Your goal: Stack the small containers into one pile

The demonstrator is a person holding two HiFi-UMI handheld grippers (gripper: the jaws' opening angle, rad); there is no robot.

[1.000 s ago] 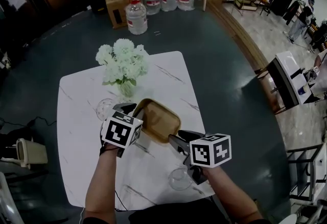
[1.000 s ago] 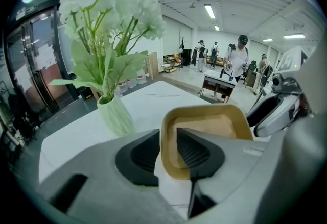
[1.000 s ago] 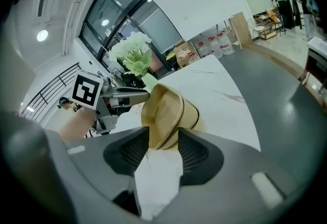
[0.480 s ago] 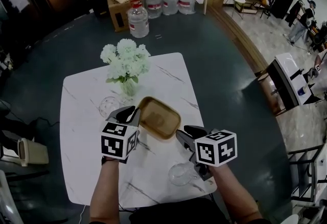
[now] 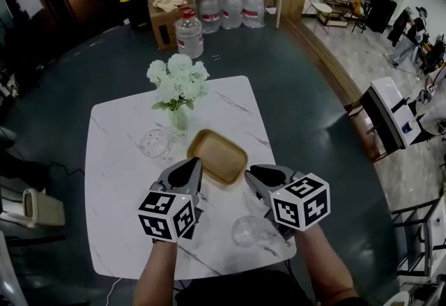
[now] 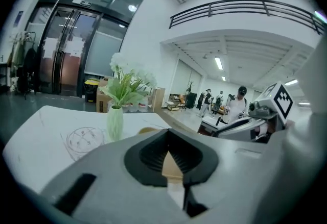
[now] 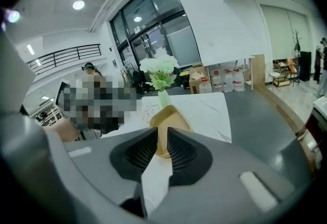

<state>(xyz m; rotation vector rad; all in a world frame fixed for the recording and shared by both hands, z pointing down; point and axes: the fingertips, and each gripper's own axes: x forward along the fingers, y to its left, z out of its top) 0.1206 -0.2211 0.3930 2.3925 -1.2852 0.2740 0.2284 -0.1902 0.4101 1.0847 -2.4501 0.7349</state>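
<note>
White marble table (image 5: 118, 228) on a dark green floor carries all task items. Nearest the person, the near glass bowl (image 5: 246, 231) stands upright close to the table's front edge, just beside the body of the right gripper (image 5: 259, 176). The right gripper's jaws are closing with a narrow gap between the pads; nothing lies in the gap, and the right gripper view shows the wooden tray (image 5: 217, 156) beyond it. The left gripper (image 5: 191, 168) has its pads pressed together at the tips and holds nothing. Both grippers point toward the wooden tray, which lies empty at the table's centre, between and just past the two tips. The far glass bowl (image 5: 155, 143) stands left of the tray, apart from it. A vase of white flowers (image 5: 178, 85) stands behind. Water bottles (image 5: 189, 31) and a cardboard box (image 5: 166, 1) sit on the floor past the table.
</note>
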